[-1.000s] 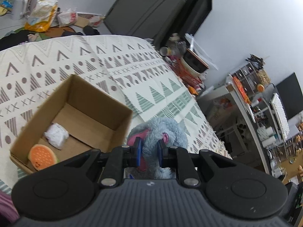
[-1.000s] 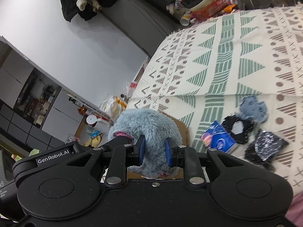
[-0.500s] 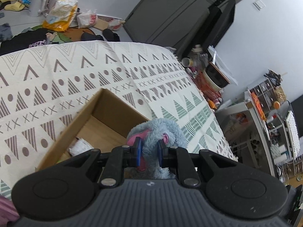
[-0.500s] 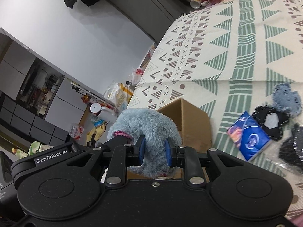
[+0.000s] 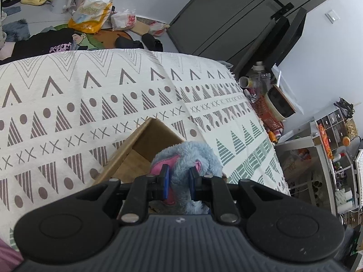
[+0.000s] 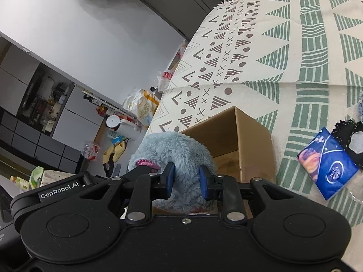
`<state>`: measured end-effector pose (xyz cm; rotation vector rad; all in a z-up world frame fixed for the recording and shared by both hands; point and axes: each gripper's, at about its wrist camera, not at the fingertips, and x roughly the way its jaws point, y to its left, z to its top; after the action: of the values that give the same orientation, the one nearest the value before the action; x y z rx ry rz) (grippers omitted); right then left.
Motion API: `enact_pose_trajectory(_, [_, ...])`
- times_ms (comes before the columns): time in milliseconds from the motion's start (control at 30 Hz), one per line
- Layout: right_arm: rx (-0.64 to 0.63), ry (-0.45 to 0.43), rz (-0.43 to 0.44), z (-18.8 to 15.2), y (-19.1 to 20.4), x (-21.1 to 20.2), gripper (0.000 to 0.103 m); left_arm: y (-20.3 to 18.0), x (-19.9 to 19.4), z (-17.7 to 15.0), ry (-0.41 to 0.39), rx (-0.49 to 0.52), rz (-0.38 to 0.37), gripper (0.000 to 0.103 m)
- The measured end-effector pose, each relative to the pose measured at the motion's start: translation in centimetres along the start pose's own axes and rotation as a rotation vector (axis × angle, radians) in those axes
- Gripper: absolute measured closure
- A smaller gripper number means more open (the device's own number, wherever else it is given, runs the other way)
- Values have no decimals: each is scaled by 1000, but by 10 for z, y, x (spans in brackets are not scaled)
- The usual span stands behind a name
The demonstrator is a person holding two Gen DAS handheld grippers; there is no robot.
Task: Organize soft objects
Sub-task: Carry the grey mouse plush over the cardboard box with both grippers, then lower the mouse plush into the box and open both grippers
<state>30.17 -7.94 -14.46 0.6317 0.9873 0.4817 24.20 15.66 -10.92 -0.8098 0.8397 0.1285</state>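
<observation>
Patterned blanket [image 5: 95,95] under cardboard box [image 6: 247,136]; cluttered floor [image 5: 34,15] behind; left gripper [image 5: 178,182], right gripper [image 6: 187,179] both clamp blue plush [image 6: 172,149].

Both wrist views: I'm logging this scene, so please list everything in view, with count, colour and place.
Plush toy: 1, blue with pink, held over the box by both grippers.
Box: 1, brown cardboard, open, on the cloth.
Cloth: 1, cream with brown and green patterns, covers the surface.
Tissue pack: 1, blue, on the cloth right of the box.
Dark fabric pieces: at least 1, black, beside the tissue pack, partly cut off.
Floor clutter: several bags, slippers, clothes, beyond the cloth's far edge.
Shelves: some, white, crowded, at right.
Left gripper: 1, black with blue pads, jaws shut on the plush toy.
Right gripper: 1, black with blue pads, jaws shut on the plush toy.
</observation>
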Motion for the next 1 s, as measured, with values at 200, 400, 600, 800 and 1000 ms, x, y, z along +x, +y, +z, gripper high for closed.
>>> enact_pose_trajectory(200, [-1,14,-34,1,-2,16,77,3,18,3,23,7,36,87])
enact_pose_trajectory(400, [-33,4,-51,6,4,21,69,8,24,8,23,-22,66,86])
enact_pose_trajectory(600, [-56,-19,-48,9,5,1,47,-2,18,7,0,19,134,65])
enact_pose_trajectory(800, [-74,-49,-64,10,-1,-35,39,-11,11,3,-27,48,166,39])
enact_pose_trajectory(1000, [-112,-117,-129,10,-10,-76,11,-27,2,-5,-43,66,157,19])
